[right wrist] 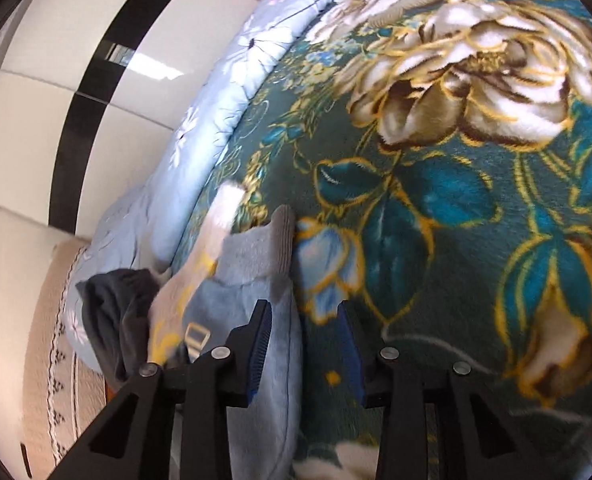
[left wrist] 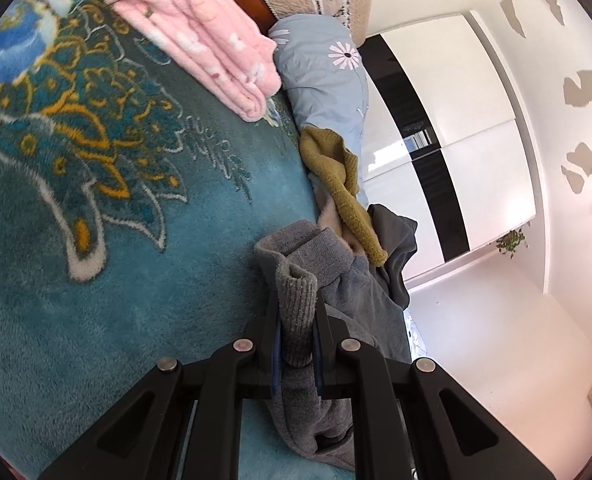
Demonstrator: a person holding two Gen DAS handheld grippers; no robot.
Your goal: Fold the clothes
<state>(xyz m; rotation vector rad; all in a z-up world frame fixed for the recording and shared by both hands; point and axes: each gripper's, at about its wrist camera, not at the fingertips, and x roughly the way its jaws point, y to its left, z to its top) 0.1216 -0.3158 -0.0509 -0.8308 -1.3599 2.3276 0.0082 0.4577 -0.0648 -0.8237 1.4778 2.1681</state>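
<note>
While your left gripper (left wrist: 296, 320) is clamped tight on the ribbed cuff (left wrist: 296, 300) of the grey sweatshirt (left wrist: 343, 300), your right gripper (right wrist: 303, 340) has its jaws apart with nothing pinched. The sweatshirt sits on the teal floral blanket (left wrist: 116, 220), bunched near the bed's edge beside an olive knit (left wrist: 335, 168) and a dark garment (left wrist: 395, 248). From the right wrist view its soft fleecy body runs lengthwise just left of the open jaws, its ribbed hem (right wrist: 282, 236) pointing away, so the right hand looks nearest for grabbing that edge. A folded pink fleece (left wrist: 192, 36) sits well apart.
</note>
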